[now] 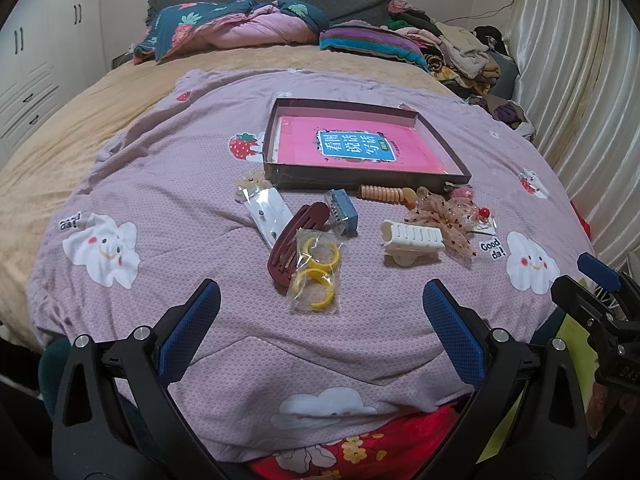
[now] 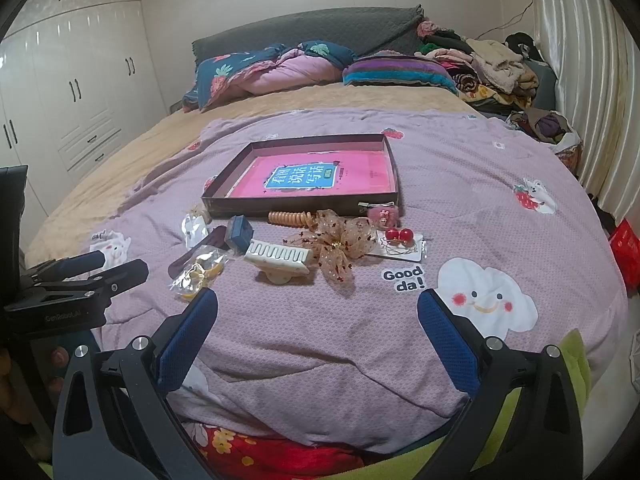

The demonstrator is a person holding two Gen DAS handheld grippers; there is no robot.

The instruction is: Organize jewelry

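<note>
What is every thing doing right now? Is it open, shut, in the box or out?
left gripper: open, empty
right gripper: open, empty
box: open, holds only a pink book
white hair claw: on the quilt, outside
yellow hoops: bagged, outside
lace bow: outside

Hair accessories [image 1: 320, 232] before shallow box [image 1: 440, 178]

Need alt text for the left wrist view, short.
An open left gripper hovers over a lilac quilt on a bed, with nothing between its blue pads. Ahead lie scattered hair accessories: a bag of yellow rings overlapping a maroon hair claw, a white hair claw, a lace bow. Behind them sits a shallow box holding a pink book.
</note>
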